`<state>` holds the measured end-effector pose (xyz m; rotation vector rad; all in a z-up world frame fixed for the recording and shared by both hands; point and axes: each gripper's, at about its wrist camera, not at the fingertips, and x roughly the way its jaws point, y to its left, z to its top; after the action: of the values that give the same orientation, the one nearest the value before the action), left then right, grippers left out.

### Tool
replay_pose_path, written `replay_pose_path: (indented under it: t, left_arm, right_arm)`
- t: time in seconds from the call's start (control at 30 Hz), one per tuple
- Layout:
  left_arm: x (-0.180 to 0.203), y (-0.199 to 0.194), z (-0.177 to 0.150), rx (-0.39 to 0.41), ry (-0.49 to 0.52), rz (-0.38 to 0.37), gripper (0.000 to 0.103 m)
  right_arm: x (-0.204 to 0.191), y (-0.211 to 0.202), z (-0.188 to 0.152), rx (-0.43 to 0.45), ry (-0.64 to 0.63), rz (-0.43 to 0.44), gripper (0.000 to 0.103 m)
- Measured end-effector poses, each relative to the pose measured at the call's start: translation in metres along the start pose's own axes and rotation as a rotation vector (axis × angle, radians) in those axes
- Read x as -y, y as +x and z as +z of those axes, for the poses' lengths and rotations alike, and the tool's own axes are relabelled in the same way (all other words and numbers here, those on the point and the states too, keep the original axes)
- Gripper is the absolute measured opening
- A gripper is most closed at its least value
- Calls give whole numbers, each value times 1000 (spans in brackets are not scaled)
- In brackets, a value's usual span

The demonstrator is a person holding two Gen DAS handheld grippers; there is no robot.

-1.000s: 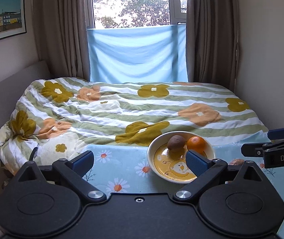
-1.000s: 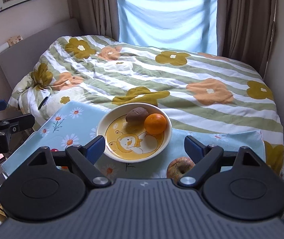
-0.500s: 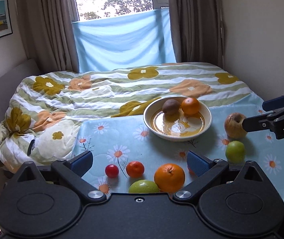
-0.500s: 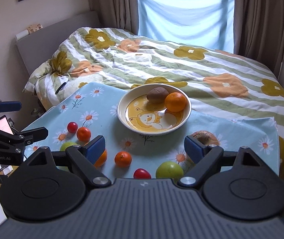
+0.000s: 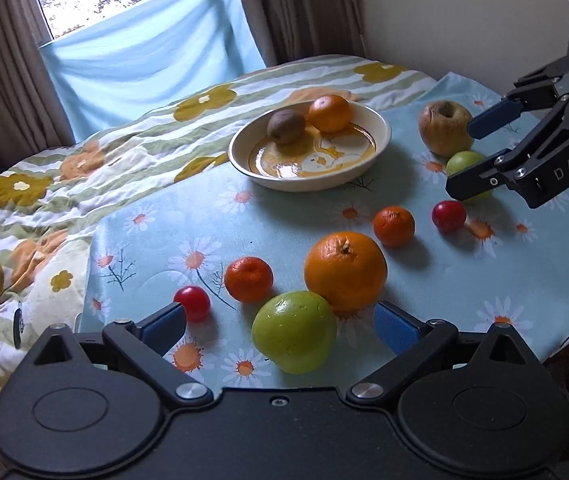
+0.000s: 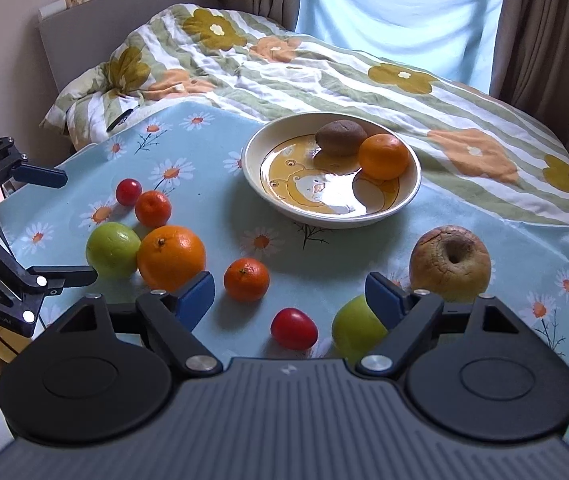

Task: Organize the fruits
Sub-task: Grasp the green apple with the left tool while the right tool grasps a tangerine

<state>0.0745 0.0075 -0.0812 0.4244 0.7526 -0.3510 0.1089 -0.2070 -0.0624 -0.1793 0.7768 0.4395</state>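
Your left gripper (image 5: 280,322) hangs with its jaws spread wide and nothing in them; the big green apple (image 5: 294,331) sits right between the blue pads, nearer the right one, with the large orange (image 5: 345,270) touching it just beyond. A small red fruit (image 5: 193,303) lies just past your left pad, and a mandarin (image 5: 248,279) is a little farther out beside it. Your right gripper (image 6: 289,294) is also wide open and empty: a red fruit (image 6: 294,328) lies between its pads, a second green apple (image 6: 356,330) is partly hidden under the right pad, and another mandarin (image 6: 246,279) sits just ahead of the left pad. The wrinkled brown apple (image 6: 449,263) rests just beyond your right pad. Farther ahead of both grippers, on the daisy cloth (image 6: 204,148), stands the bowl (image 6: 408,196), holding a kiwi (image 6: 341,132) and an orange (image 6: 383,156) that touch each other.
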Motion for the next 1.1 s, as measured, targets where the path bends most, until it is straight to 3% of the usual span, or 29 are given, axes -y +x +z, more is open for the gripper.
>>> replay_pose_path:
  t: [0.4, 0.6, 0.73, 1.1]
  left_arm:
    - [-1, 37, -9, -51, 47, -112, 85]
    - [-4, 47, -10, -73, 33, -112, 61]
    - [-11, 47, -11, -73, -16, -133, 61]
    - [-12, 47, -12, -83, -30, -107, 61]
  right_arm:
    - [-13, 46, -4, -92, -69, 15, 88]
    - [-16, 57, -5, -113, -60, 26, 83]
    - [-18, 62, -4, -118, -53, 32, 78]
    - [-21, 74, 2, -115, -61, 65, 71]
